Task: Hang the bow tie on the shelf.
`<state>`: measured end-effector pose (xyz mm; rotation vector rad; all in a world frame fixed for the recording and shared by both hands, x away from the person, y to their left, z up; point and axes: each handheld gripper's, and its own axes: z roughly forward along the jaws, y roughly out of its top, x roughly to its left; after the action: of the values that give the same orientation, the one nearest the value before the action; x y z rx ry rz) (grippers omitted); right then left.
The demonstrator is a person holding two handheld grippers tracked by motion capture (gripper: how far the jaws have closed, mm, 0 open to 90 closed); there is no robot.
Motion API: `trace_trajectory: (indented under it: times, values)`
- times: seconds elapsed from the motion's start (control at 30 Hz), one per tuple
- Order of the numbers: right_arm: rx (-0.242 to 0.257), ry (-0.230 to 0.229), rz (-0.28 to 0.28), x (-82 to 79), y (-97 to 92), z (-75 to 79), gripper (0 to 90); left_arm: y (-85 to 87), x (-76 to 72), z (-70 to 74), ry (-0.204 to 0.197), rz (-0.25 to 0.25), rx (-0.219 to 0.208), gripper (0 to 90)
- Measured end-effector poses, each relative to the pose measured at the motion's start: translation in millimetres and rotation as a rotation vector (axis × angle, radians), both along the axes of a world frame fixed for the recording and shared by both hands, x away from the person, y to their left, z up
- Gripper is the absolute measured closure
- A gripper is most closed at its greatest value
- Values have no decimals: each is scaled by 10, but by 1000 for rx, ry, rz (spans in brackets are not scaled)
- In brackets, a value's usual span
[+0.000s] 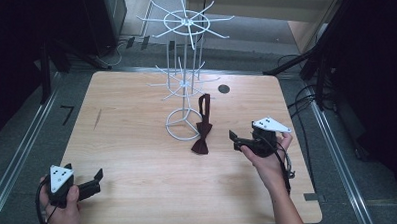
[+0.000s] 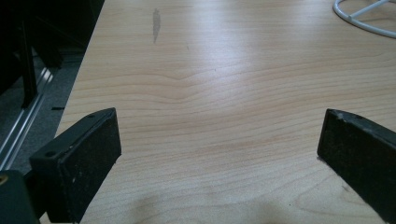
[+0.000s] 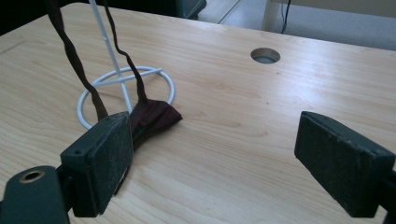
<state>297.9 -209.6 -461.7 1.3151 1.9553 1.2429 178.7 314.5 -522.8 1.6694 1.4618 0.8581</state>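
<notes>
Left gripper (image 1: 91, 182): held low at the near left corner of the wooden table (image 1: 138, 159), jaws spread wide, nothing between them; its own view looks along bare tabletop.

Centre: a white wire display rack (image 1: 184, 75) stands on its ring base; its hooks carry nothing that can be made out. A dark red bow tie (image 1: 202, 137) lies on the table touching the base on the right, its strap rising toward the rack. Whether the strap hangs on a hook cannot be told. The tie's long axis runs near to far, slightly slanted.

Right gripper (image 1: 236, 139): jaws spread, empty, pointing left, with the bow tie just beside it on the left. Judgement: the right hand (image 1: 268, 162) is much the nearer.
</notes>
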Motion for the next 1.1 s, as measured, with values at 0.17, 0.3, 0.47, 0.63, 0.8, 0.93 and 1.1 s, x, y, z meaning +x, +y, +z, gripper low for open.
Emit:
trace_trajectory:
  times: [0.17, 0.3, 0.47, 0.63, 0.8, 0.93, 1.1]
  values:
    - [0, 8, -17, -44, -106, -63, 118, -1, 0, -1, -2, 1, 0, 1]
    - [2, 17, -34, -81, -183, -107, 118, -1, 0, -1, -2, 0, 1, 2]
    - [3, 23, -49, -128, -291, -162, 118, -1, -1, 1, 0, -1, 4, 1]
    - [5, 32, -67, -180, -390, -215, 119, -3, -2, 1, 0, -2, 5, 2]
    - [7, 41, -86, -233, -484, -280, 119, -3, -1, 0, -1, -1, 8, 2]
    - [6, 50, -99, -277, -551, -334, 119, -3, -1, 0, -2, -1, 8, 2]
    - [-3, 62, -113, -342, -647, -394, 119, -6, -4, 1, 1, -3, 10, 2]
